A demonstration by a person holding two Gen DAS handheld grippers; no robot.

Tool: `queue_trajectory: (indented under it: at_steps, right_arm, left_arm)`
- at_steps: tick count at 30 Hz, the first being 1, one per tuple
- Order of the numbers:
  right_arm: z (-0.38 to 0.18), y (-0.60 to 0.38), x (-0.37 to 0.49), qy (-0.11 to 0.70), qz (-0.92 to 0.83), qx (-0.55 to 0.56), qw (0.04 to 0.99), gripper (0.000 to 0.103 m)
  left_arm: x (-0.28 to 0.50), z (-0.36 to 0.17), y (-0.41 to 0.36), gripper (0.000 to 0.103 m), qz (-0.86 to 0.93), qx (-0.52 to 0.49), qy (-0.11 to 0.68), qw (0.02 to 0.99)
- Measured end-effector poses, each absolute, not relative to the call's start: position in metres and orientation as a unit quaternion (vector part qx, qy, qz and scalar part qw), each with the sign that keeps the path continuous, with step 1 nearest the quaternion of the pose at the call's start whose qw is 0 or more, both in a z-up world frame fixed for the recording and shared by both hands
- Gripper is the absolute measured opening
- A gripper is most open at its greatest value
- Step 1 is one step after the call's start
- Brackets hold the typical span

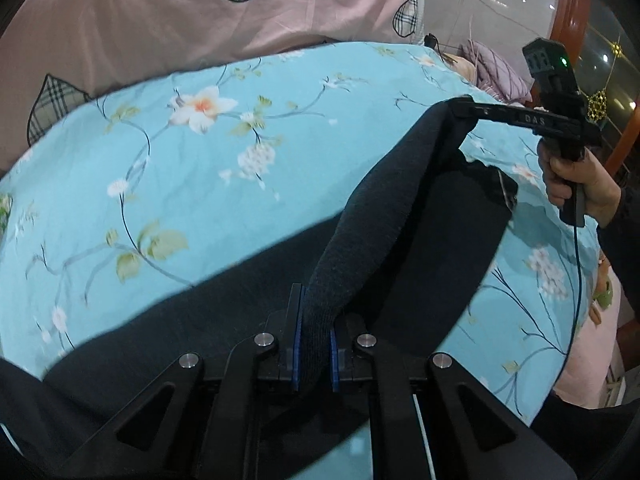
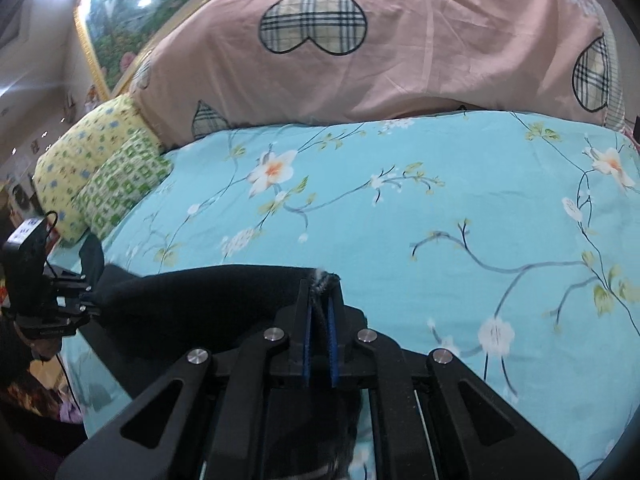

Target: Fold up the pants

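Note:
Dark grey pants (image 1: 384, 216) lie on a blue floral bedsheet (image 1: 168, 184). My left gripper (image 1: 316, 320) is shut on a bunched edge of the pants, lifting it off the bed. My right gripper (image 1: 460, 106) shows in the left wrist view at upper right, shut on the other end of the same lifted edge. In the right wrist view my right gripper (image 2: 320, 296) pinches the pants (image 2: 208, 300) between blue pads, and my left gripper (image 2: 86, 300) shows at far left, holding the cloth. The edge is stretched between both grippers.
A pink duvet with plaid hearts (image 2: 380, 48) is piled at the back of the bed. Yellow and green patterned pillows (image 2: 100, 176) lie at the left. The bed's right edge (image 1: 580, 360) drops off near a wooden frame. Blue sheet (image 2: 440, 208) stretches ahead.

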State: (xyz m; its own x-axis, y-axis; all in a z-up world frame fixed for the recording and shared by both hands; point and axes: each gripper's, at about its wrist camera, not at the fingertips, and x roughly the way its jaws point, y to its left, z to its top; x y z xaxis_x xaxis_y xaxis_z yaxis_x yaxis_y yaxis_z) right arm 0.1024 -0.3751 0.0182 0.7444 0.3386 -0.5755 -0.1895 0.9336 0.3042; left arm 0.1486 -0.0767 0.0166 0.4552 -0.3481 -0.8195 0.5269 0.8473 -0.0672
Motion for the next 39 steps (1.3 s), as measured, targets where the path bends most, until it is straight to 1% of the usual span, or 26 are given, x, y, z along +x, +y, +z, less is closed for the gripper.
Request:
queue_trajectory:
  at_steps: [8,17,23,25,26,27,28,30,33,35,36,37,38,39]
  right_arm:
    - [0.011,-0.375,0.058,0.32,0.149,0.084,0.932,0.008]
    - [-0.004,-0.371,0.029,0.342,0.144,0.07,0.926,0.007]
    - [-0.014,-0.365,0.022,0.365,0.128,0.041,0.921,0.007]
    - [-0.017,-0.363,0.021,0.371,0.122,0.033,0.92,0.007]
    - [-0.018,-0.362,0.02,0.373,0.118,0.027,0.92,0.007]
    - [-0.02,-0.36,0.019,0.377,0.114,0.019,0.919,0.007]
    - [-0.021,-0.359,0.019,0.384,0.11,0.015,0.917,0.008]
    - [-0.023,-0.361,0.017,0.396,0.097,0.026,0.913,0.012]
    - [-0.017,-0.368,0.007,0.396,0.073,0.048,0.914,0.012]
    - [-0.008,-0.369,-0.006,0.377,0.071,0.063,0.921,0.013]
    - [-0.003,-0.367,-0.011,0.368,0.072,0.069,0.924,0.013]
    - [0.003,-0.365,-0.017,0.357,0.074,0.077,0.928,0.017]
    - [0.007,-0.362,-0.02,0.35,0.075,0.082,0.93,0.03]
    - [0.011,-0.358,-0.024,0.34,0.076,0.089,0.933,0.04]
  left_arm:
    - [0.127,0.016,-0.079,0.009,-0.26,0.109,0.441,0.852]
    - [0.105,0.0,-0.085,0.01,-0.272,0.134,0.437,0.847]
    - [0.108,-0.021,-0.091,0.012,-0.26,0.128,0.452,0.844]
    - [0.105,-0.024,-0.093,0.017,-0.257,0.131,0.45,0.845]
    - [0.103,-0.024,-0.094,0.022,-0.257,0.131,0.448,0.846]
    - [0.101,-0.024,-0.093,0.03,-0.26,0.13,0.447,0.846]
    - [0.1,-0.024,-0.093,0.034,-0.263,0.126,0.448,0.845]
    - [0.096,-0.022,-0.089,0.047,-0.263,0.12,0.448,0.846]
    - [0.09,-0.018,-0.082,0.053,-0.26,0.11,0.446,0.849]
    - [0.086,-0.015,-0.074,0.058,-0.255,0.102,0.445,0.853]
    - [0.084,-0.012,-0.069,0.059,-0.251,0.096,0.442,0.856]
    - [0.081,-0.01,-0.064,0.059,-0.247,0.088,0.44,0.859]
    - [0.08,-0.008,-0.059,0.059,-0.243,0.081,0.439,0.861]
    - [0.078,-0.005,-0.052,0.059,-0.235,0.07,0.438,0.865]
